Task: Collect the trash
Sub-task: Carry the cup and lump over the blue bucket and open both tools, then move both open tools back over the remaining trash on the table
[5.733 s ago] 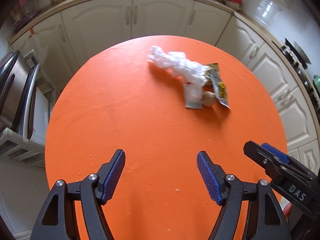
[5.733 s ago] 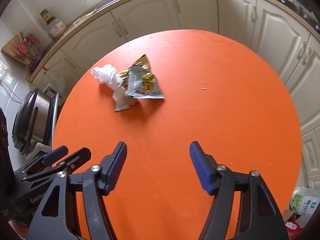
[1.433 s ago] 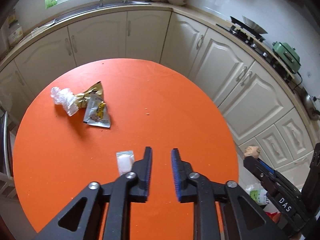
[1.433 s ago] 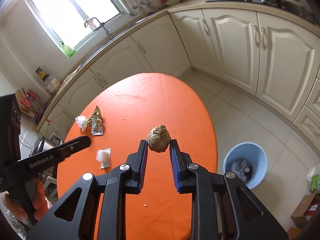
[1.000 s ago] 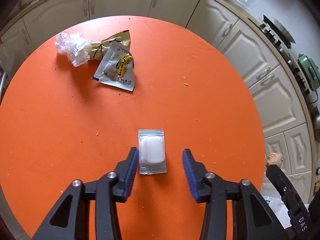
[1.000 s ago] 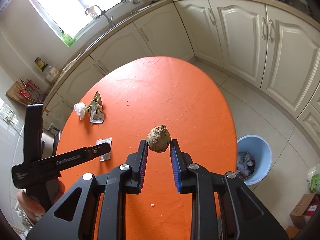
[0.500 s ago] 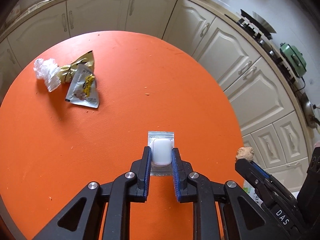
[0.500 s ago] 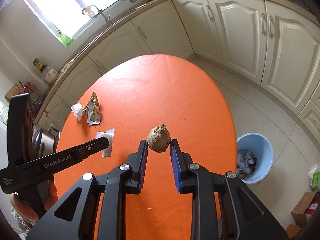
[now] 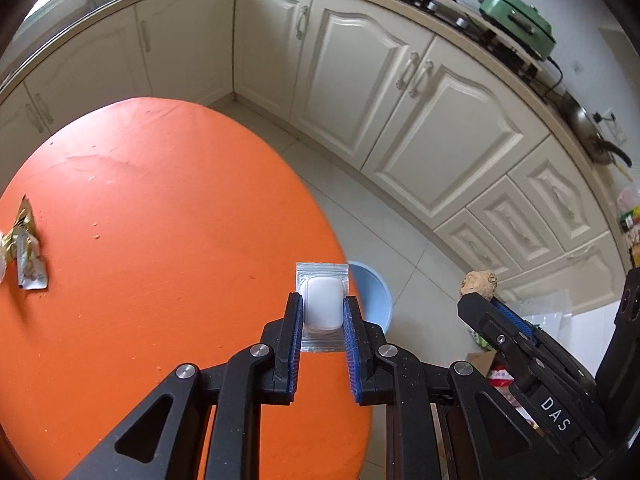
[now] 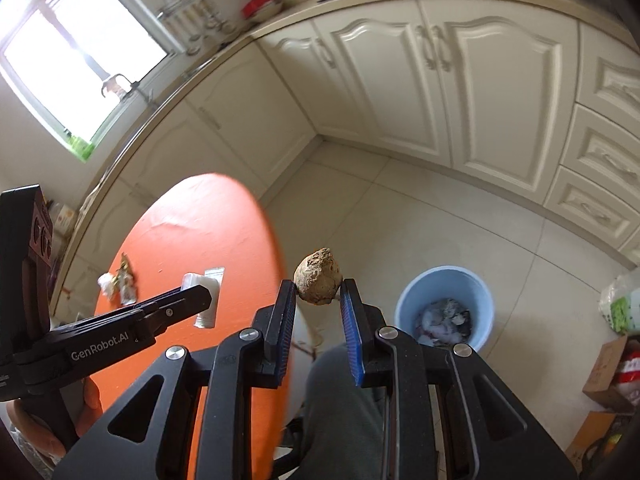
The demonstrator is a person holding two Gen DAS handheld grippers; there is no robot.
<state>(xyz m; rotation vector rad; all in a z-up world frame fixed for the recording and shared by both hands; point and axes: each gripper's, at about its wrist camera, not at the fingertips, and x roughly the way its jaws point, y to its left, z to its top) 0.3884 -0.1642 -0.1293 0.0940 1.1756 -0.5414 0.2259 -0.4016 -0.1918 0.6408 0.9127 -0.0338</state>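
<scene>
My left gripper (image 9: 322,306) is shut on a small clear packet with a white pad inside (image 9: 323,304), held in the air over the right edge of the round orange table (image 9: 160,260). My right gripper (image 10: 318,290) is shut on a brown crumpled lump (image 10: 318,270), held off the table above the floor. A blue trash bin (image 10: 444,306) with trash in it stands on the floor right of the lump; its rim shows behind the packet in the left wrist view (image 9: 372,300). The lump also shows in the left wrist view (image 9: 479,283), the packet in the right wrist view (image 10: 206,300).
Snack wrappers (image 9: 24,256) and a crumpled clear plastic wad (image 10: 106,282) lie at the table's far left. Cream kitchen cabinets (image 9: 400,112) curve around the tiled floor. A cardboard box and bags (image 10: 612,368) sit on the floor at the right.
The left gripper closed on the packet, lifted it off the table and carried it right to the table's edge. The right gripper swung right with the lump, off the table toward the bin.
</scene>
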